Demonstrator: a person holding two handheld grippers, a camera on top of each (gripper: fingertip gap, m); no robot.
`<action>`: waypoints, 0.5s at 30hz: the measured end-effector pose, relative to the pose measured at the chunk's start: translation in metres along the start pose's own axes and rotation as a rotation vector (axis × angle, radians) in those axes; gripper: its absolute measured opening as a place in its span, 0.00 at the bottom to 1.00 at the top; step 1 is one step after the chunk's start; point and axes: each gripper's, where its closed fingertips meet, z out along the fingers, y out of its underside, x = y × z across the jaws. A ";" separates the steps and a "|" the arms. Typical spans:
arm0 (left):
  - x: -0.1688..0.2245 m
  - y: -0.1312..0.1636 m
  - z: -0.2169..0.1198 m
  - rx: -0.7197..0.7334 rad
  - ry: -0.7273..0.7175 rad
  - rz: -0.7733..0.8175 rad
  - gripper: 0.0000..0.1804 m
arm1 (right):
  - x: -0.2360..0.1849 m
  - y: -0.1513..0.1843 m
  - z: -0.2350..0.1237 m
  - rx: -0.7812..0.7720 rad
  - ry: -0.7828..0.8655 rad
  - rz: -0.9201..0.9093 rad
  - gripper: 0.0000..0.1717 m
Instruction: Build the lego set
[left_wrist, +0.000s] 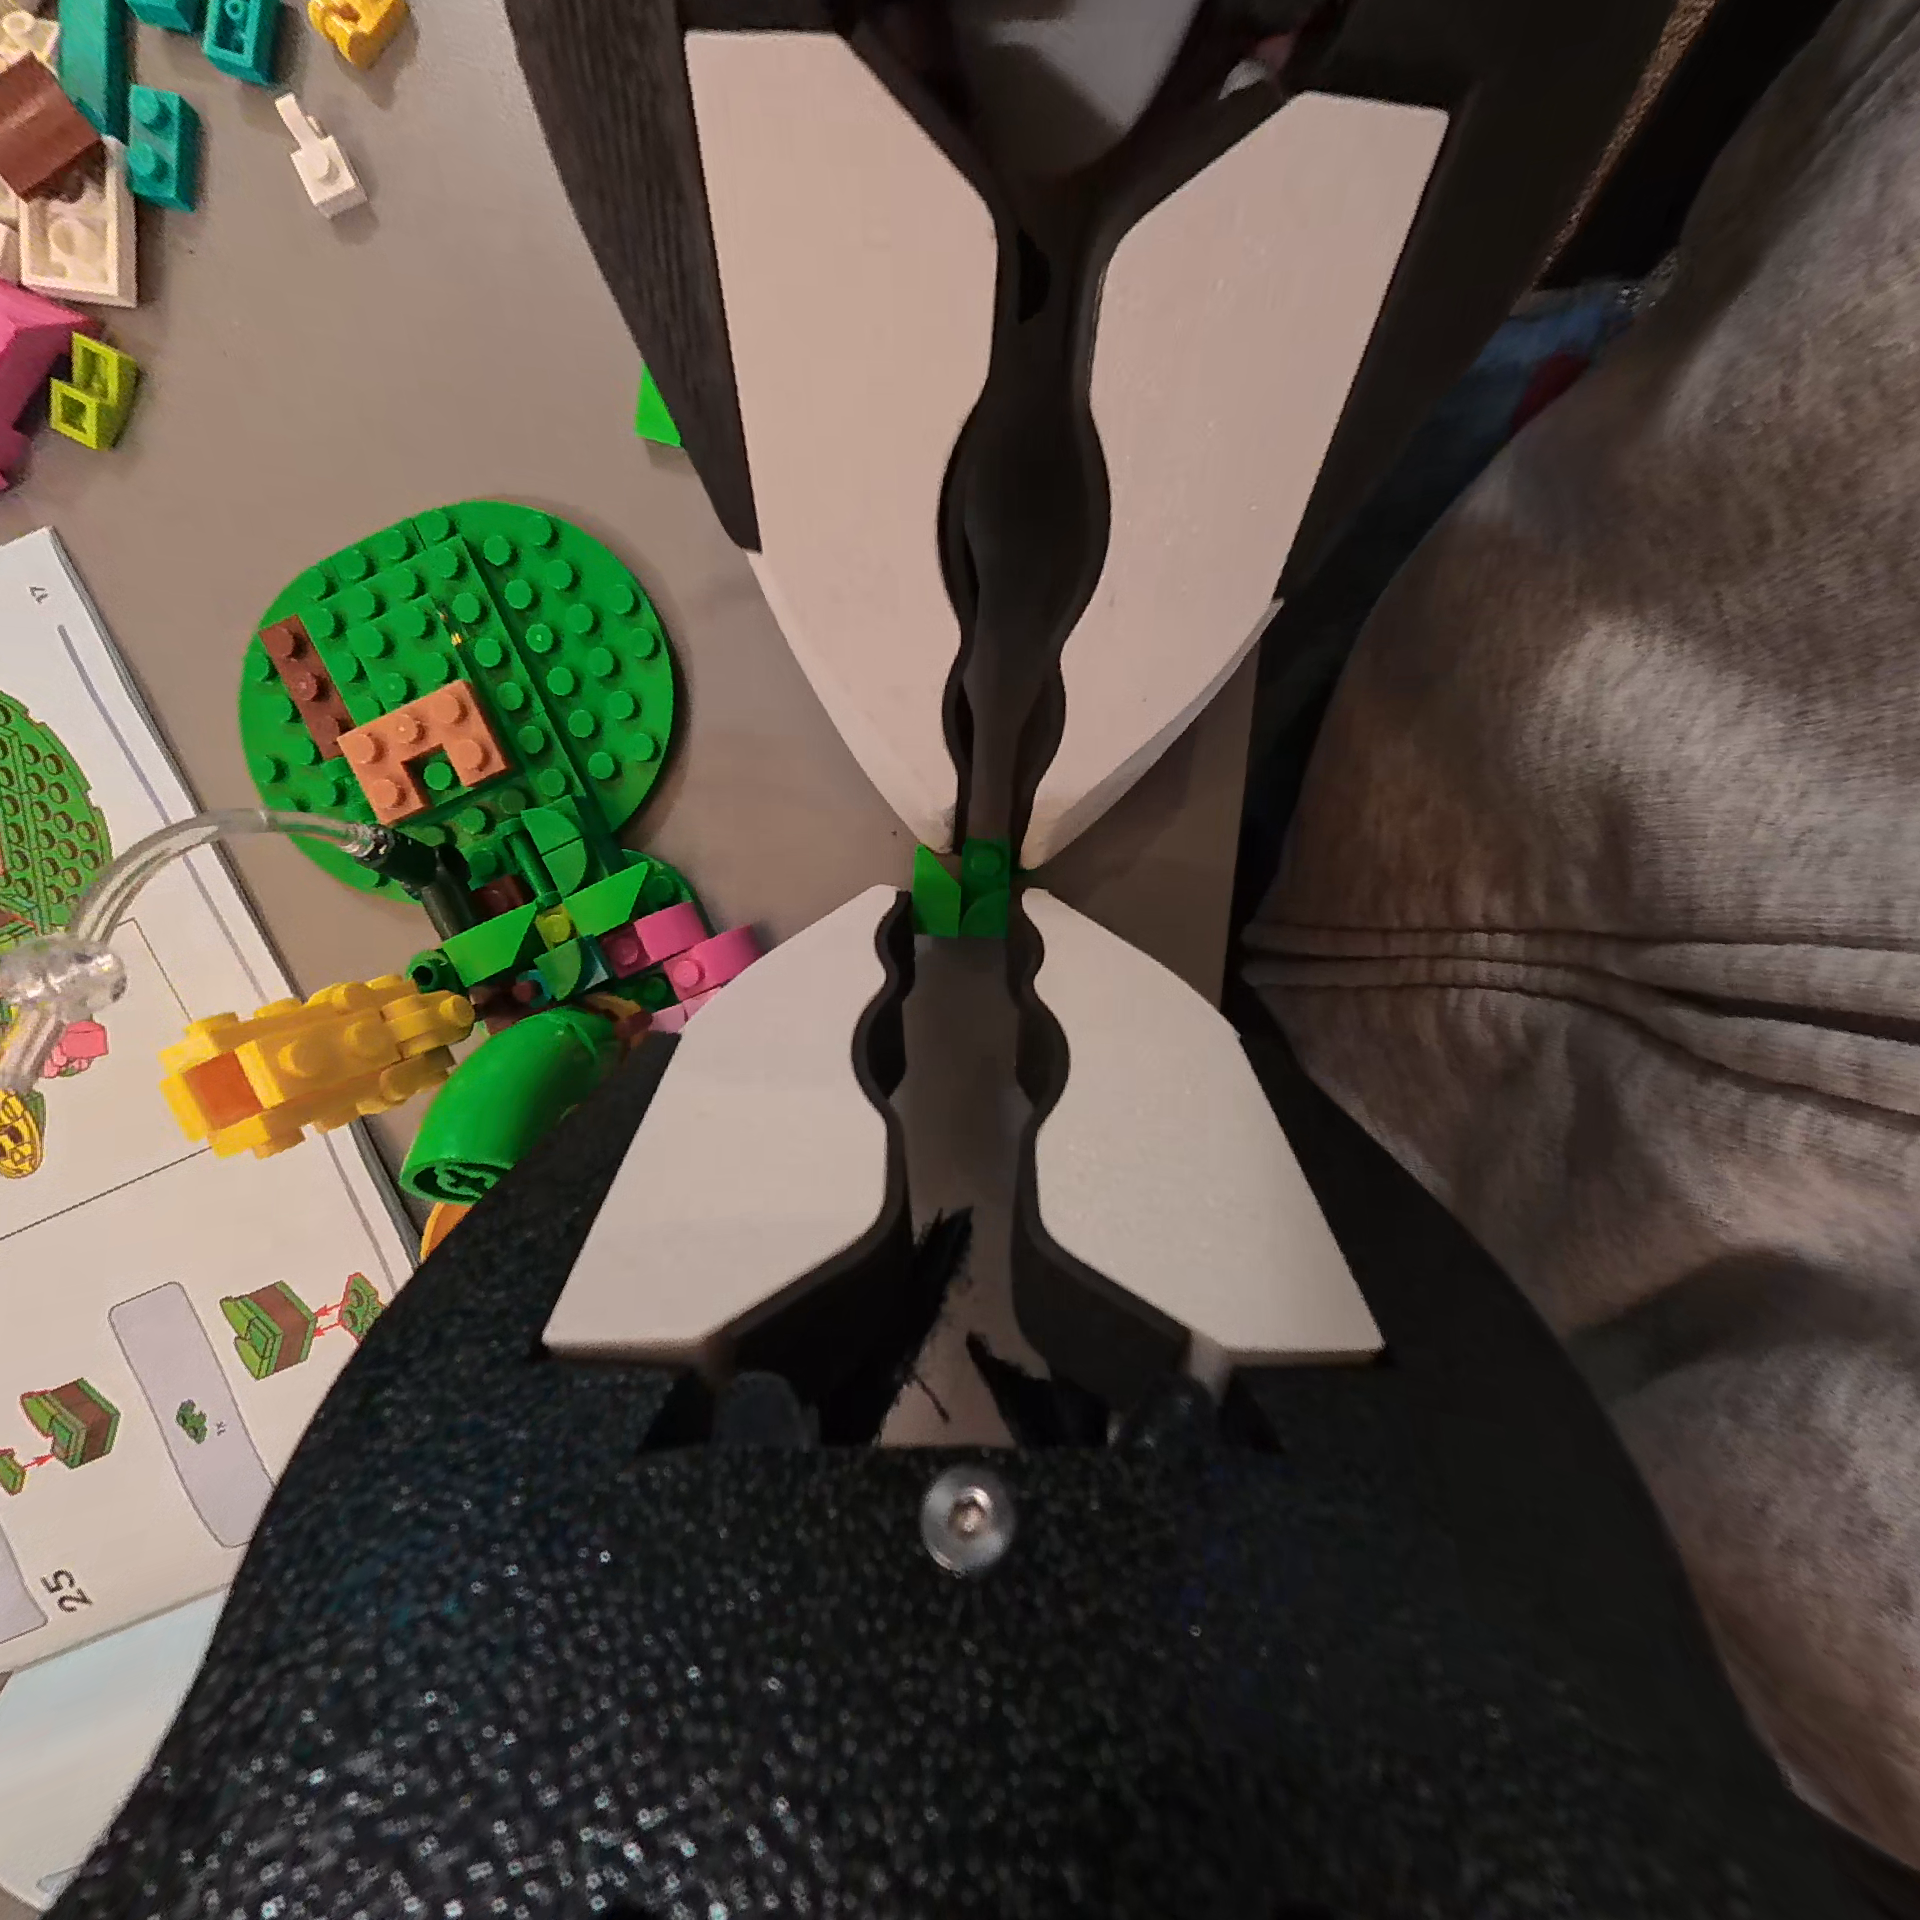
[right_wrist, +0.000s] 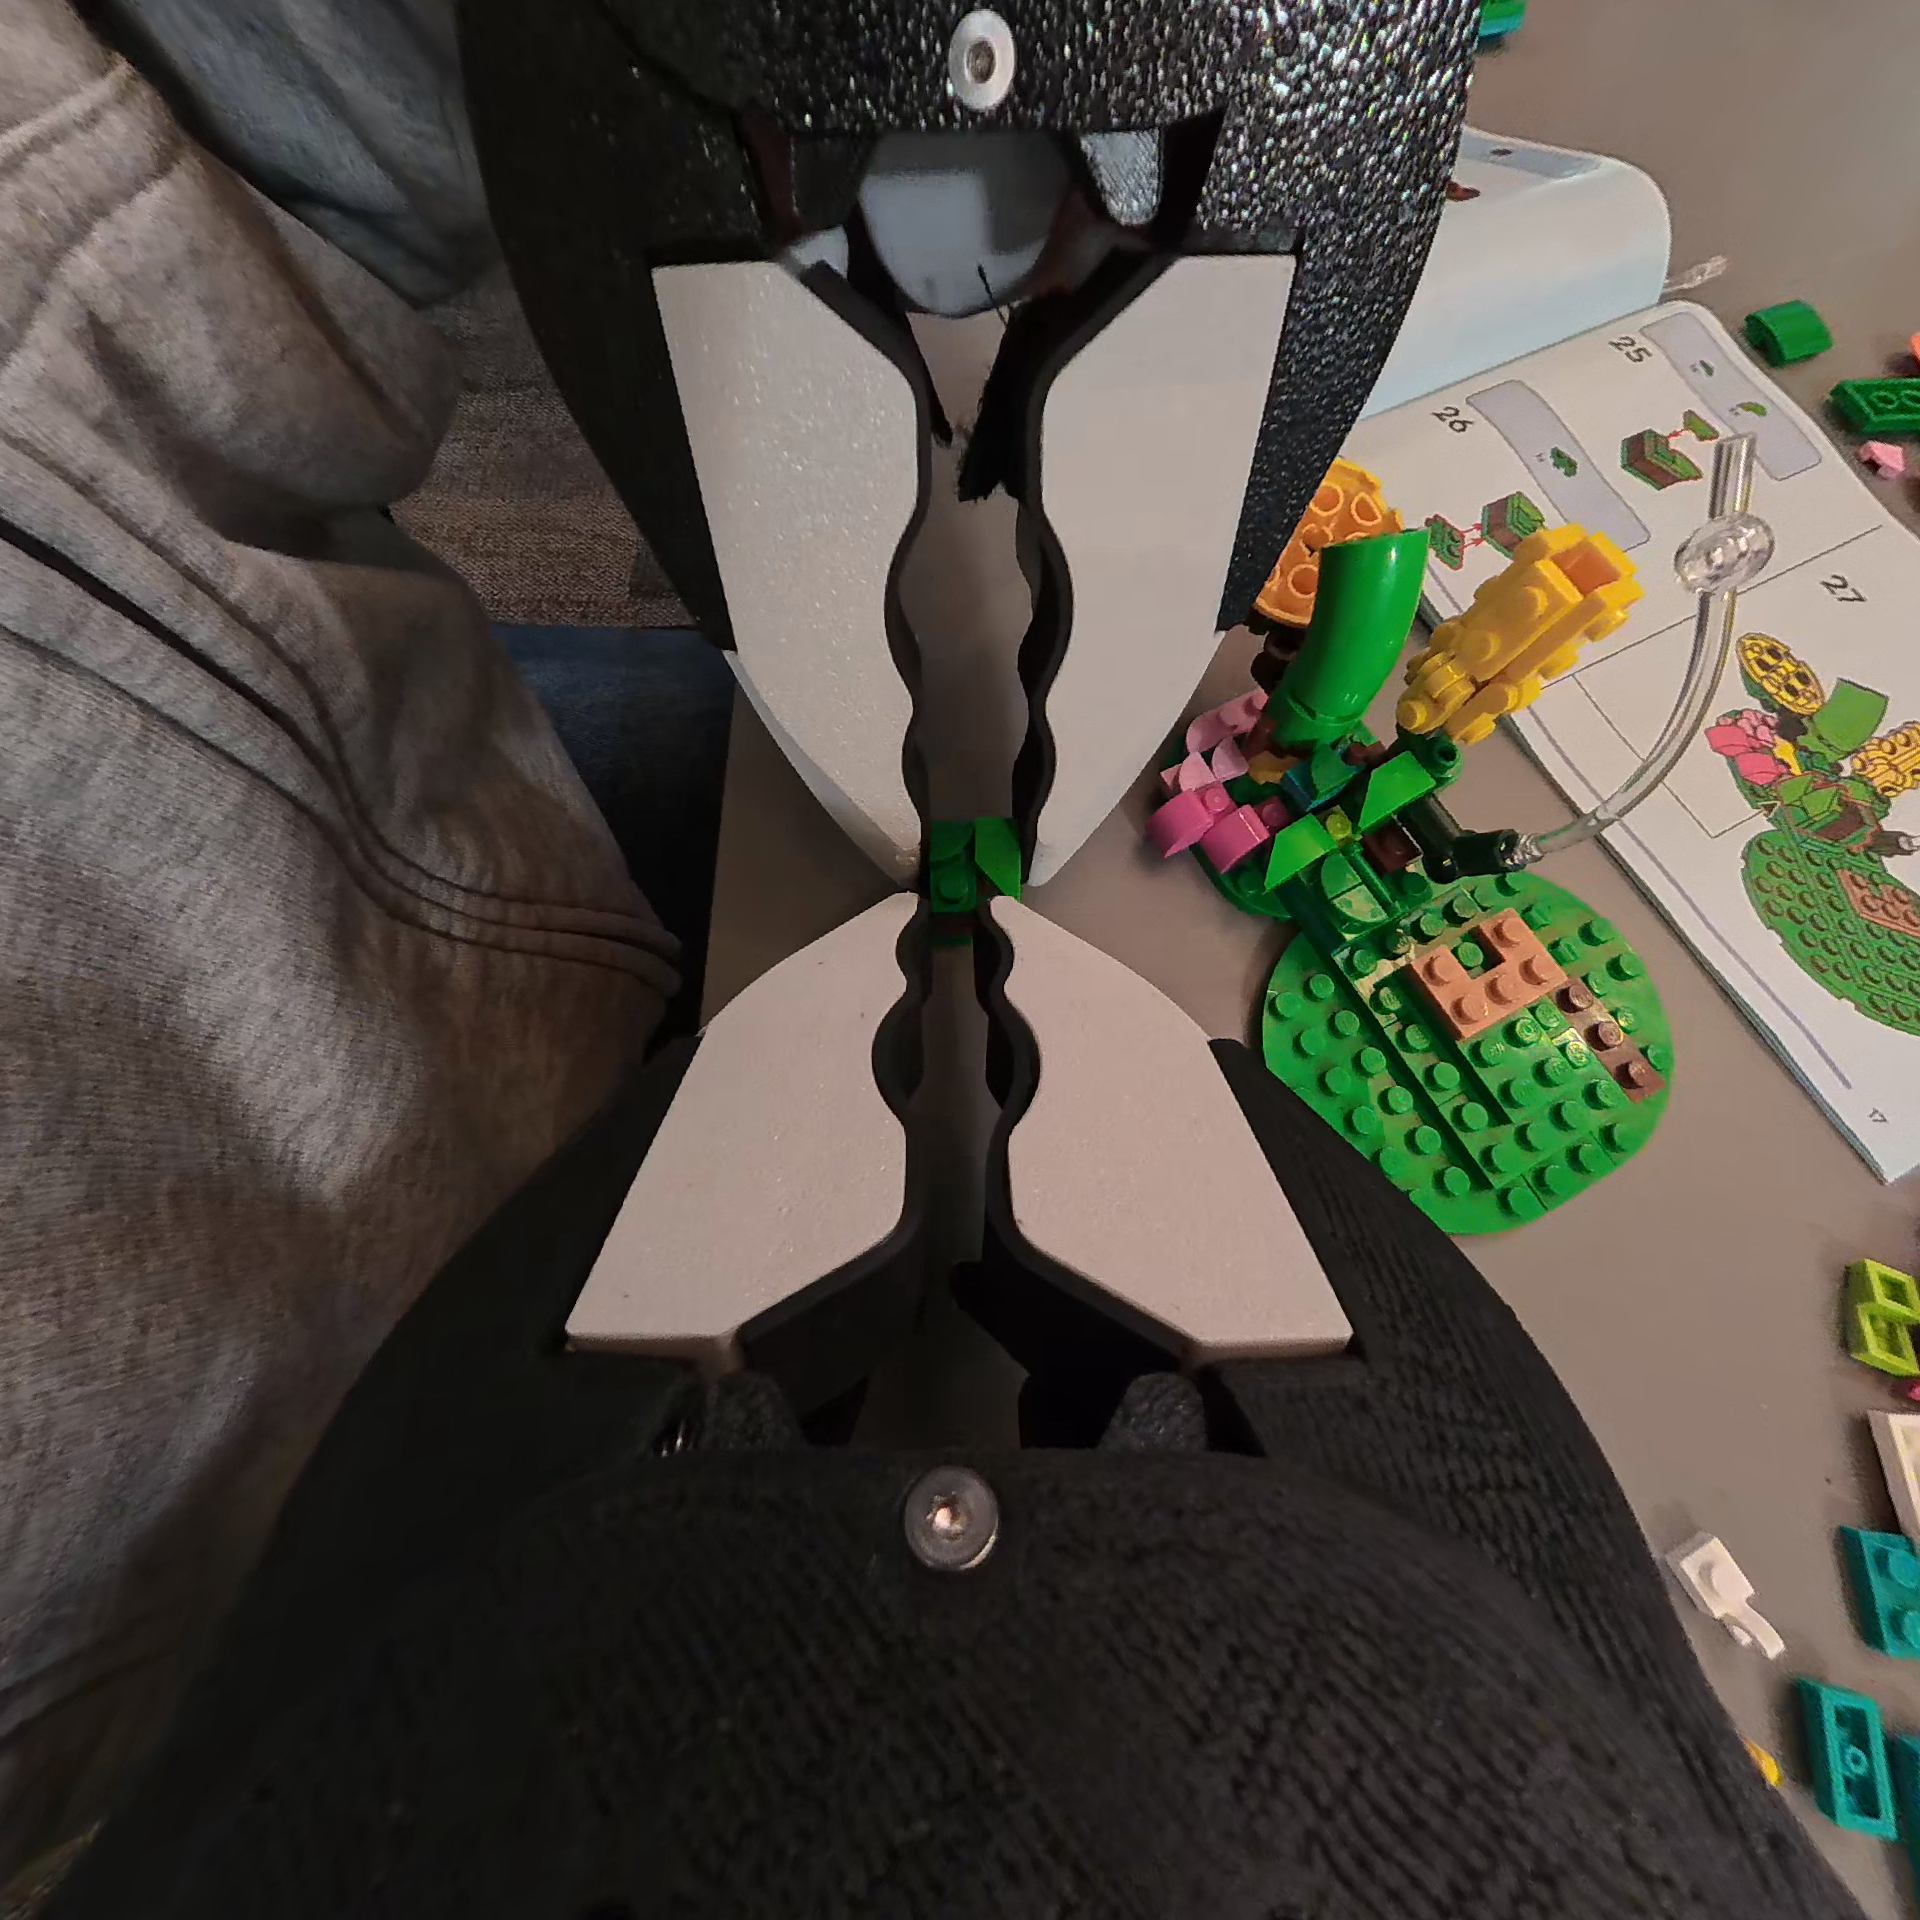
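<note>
**Two grippers meet nose to nose on a small green brick cluster**

Left gripper has its jaws drawn narrow onto a small green brick assembly, its wavy black pads pressing the sides of the piece. Facing it from twelve o'clock, the right gripper pinches the same green cluster from the opposite end, its jaws closer together still. The cluster's long axis runs across the left gripper's jaws, from nine to three o'clock; a studded face looks up toward the camera, and a smooth wedge slope sits at its nine o'clock end. It hangs above the grey tabletop near the edge, with a grey fleece sleeve at three o'clock.

At nine o'clock of the left gripper lies a round green studded plate carrying tan and brown glossy plates, plus a built flower stem with pink rounded pieces, a yellow blocky head and a clear curved tube. An open instruction booklet lies under these; loose teal bricks sit at eleven o'clock.
</note>
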 end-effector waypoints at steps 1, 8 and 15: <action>0.000 0.000 0.000 -0.002 -0.001 0.001 0.09 | 0.000 0.000 0.000 0.000 0.000 -0.001 0.04; -0.001 -0.001 0.000 0.044 -0.024 -0.008 0.09 | -0.002 -0.001 -0.001 0.005 -0.016 0.025 0.06; -0.006 -0.012 -0.023 0.306 -0.009 -0.174 0.09 | 0.008 -0.020 -0.027 0.097 0.045 -0.026 0.19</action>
